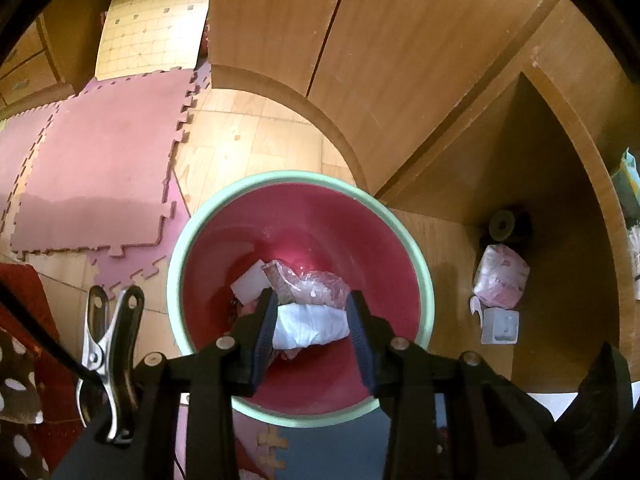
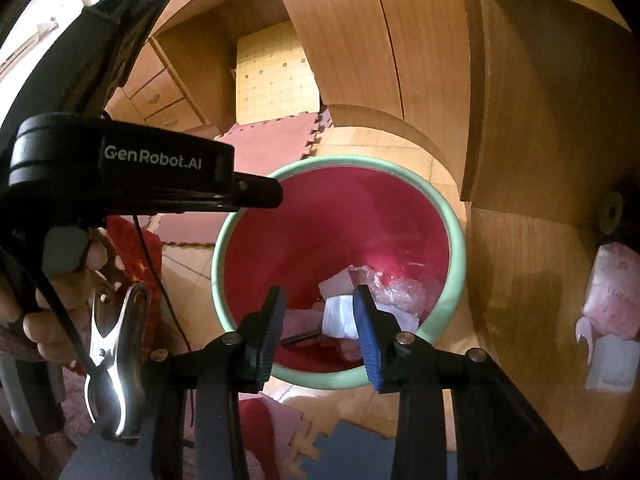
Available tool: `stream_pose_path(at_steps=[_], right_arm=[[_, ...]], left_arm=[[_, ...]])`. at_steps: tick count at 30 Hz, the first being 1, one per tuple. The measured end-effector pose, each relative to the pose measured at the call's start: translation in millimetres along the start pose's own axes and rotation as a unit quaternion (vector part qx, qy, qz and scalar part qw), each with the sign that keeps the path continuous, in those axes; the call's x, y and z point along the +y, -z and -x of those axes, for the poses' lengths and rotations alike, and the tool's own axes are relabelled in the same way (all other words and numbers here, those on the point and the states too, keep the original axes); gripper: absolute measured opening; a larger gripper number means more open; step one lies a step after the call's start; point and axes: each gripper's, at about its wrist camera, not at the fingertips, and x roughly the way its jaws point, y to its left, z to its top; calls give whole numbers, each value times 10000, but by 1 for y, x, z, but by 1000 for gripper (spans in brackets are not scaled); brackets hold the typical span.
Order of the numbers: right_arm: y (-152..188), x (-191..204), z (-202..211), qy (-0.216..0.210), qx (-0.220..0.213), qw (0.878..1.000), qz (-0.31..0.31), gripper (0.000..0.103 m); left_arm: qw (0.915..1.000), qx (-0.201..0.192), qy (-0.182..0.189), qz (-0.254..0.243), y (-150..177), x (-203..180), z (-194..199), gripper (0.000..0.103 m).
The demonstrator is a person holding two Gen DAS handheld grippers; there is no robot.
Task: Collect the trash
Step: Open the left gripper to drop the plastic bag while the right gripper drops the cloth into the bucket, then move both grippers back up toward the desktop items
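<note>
Both grippers are hovering over the red bin [image 1: 304,216]. The left gripper [image 1: 312,320] is standing spread, a white crumpled wrapper [image 1: 308,326] between its pads. The right gripper [image 2: 320,320] is spread, empty, trash lying below it.

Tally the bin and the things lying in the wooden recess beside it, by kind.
Bin: 1
Pink packet: 1
White box: 1
Dark roll: 1
Total: 4
</note>
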Motion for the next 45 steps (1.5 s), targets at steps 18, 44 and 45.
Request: stream_pose_path(at_steps=[18,44,45], right_arm=[[11,33,46,-153,-465,9960,742,37],[33,-16,184,209,-1707,9848,248,38],[34,-20,187,196,-1722,9847,198,38]], left_arm=[[9985,-414,-85,-354,17,-32,36,43],[9909,-933,466,-847,41,-144,117,47],[9906,-939,483,-874,42,-150,120,47]])
